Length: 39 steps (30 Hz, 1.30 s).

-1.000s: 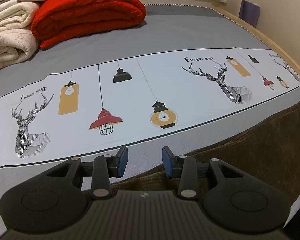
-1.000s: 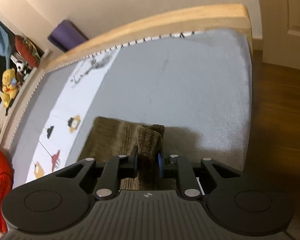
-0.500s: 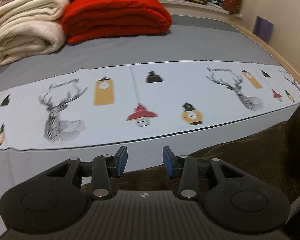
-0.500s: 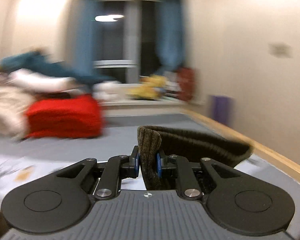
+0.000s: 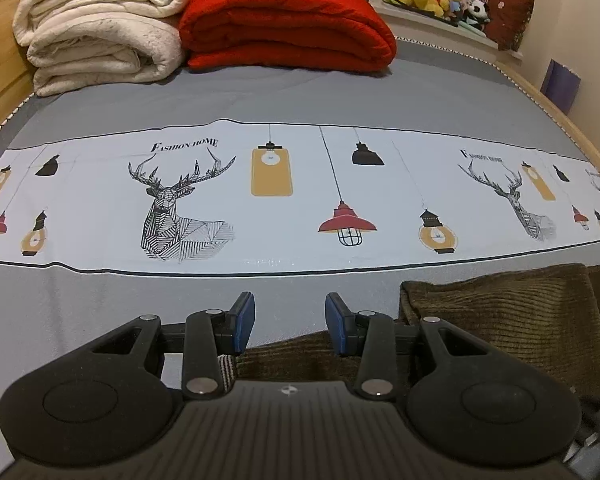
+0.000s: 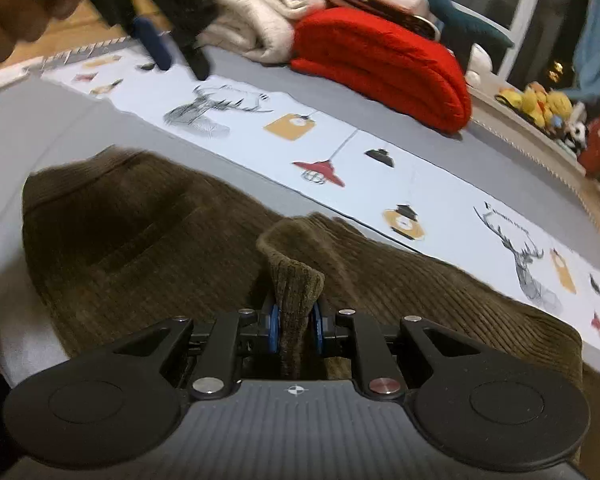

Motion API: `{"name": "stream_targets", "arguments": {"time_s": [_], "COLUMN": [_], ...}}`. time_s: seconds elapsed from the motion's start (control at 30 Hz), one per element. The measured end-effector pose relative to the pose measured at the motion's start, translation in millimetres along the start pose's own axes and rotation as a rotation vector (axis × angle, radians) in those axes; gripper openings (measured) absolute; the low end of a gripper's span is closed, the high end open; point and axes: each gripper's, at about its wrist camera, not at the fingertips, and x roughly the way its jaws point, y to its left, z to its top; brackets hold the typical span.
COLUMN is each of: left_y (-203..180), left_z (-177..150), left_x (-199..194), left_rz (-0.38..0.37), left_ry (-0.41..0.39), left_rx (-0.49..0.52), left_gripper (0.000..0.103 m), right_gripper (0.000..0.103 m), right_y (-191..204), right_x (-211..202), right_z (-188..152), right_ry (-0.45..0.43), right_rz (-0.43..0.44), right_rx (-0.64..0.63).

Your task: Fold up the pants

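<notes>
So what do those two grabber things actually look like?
Both match: the left gripper and right gripper have matte black ribbed bodies, round side discs, silver pivot screws, a small crosshair mark, and two black fingers tipped with blue pads. No cables are visible.

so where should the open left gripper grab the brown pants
Probably the near edge of the pants lying flat just under the left gripper; come down from above and pinch that edge. The right gripper already clamps a bunched fold.
</notes>
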Motion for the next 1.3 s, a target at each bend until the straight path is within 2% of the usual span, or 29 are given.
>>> {"name": "stream_targets", "arguments": {"time_s": [0.13,0.2,0.3,0.4,0.5,0.57,0.63,0.7,0.73,0.77,0.83,0.93,1.1,1.13,1.23,1.3], "left_y": [-11.6,-22.0,-37.6,-58.7,-80.1,-94.7,-107.0,-115.5,-119.7,-123.0,-128.6,-132.6,-133.7,-133.5,-131.9,-130.4], "left_z": [4.5,8.3,14.0,19.5,22.0,22.3,22.3,21.7,21.3,20.9,21.0,21.2,23.0,22.9,22.7,21.8], "left_x": [3.1,6.1,9.7,15.5,21.4,24.9,29.0,34.4,38.4,41.4,47.3,54.1,56.7,56.5,54.3,52.2], "left_rz": [-0.014,-0.025,-0.045,-0.058,-0.070,-0.076,-0.079,-0.075,-0.071,-0.066,-0.056,-0.048,-0.048,-0.048,-0.053,-0.054], "left_ry": [0.000,-0.003,-0.009,-0.006,-0.002,0.002,0.005,0.015,0.023,0.030,0.040,0.051,0.052,0.051,0.049,0.046], "left_rx": [0.014,0.027,0.035,0.055,0.090,0.123,0.149,0.163,0.171,0.179,0.192,0.197,0.202,0.203,0.205,0.205], "left_gripper": [0.043,0.044,0.044,0.045,0.045,0.045,0.046,0.047,0.047,0.047,0.048,0.049,0.050,0.050,0.050,0.050], "right_gripper": [0.017,0.017,0.017,0.017,0.017,0.017,0.018,0.018,0.018,0.018,0.019,0.021,0.024,0.024,0.037,0.037], "right_y": [-59.6,-116.3,-216.4,-311.0,-393.6,-442.7,-481.6,-507.1,-521.7,-530.1,-542.9,-543.0,-539.9,-538.7,-535.5,-535.8], "right_x": [-29.9,-54.1,-97.9,-135.7,-165.8,-175.1,-170.8,-158.7,-154.3,-150.3,-141.2,-131.3,-138.3,-137.0,-141.0,-135.5], "right_z": [18.4,26.9,18.1,-22.6,-89.7,-145.4,-203.0,-252.0,-280.9,-299.1,-321.9,-327.6,-335.7,-336.8,-330.5,-328.2], "right_ry": [-0.071,-0.124,-0.209,-0.266,-0.278,-0.241,-0.150,-0.032,0.020,0.025,0.066,0.069,0.023,0.022,0.056,0.075], "right_rz": [0.011,-0.016,-0.094,-0.224,-0.404,-0.514,-0.623,-0.682,-0.657,-0.612,-0.603,-0.577,-0.610,-0.621,-0.721,-0.750], "right_rx": [0.172,0.292,0.494,0.687,0.877,1.031,1.155,1.267,1.382,1.461,1.523,1.557,1.705,1.728,1.738,1.725]}}
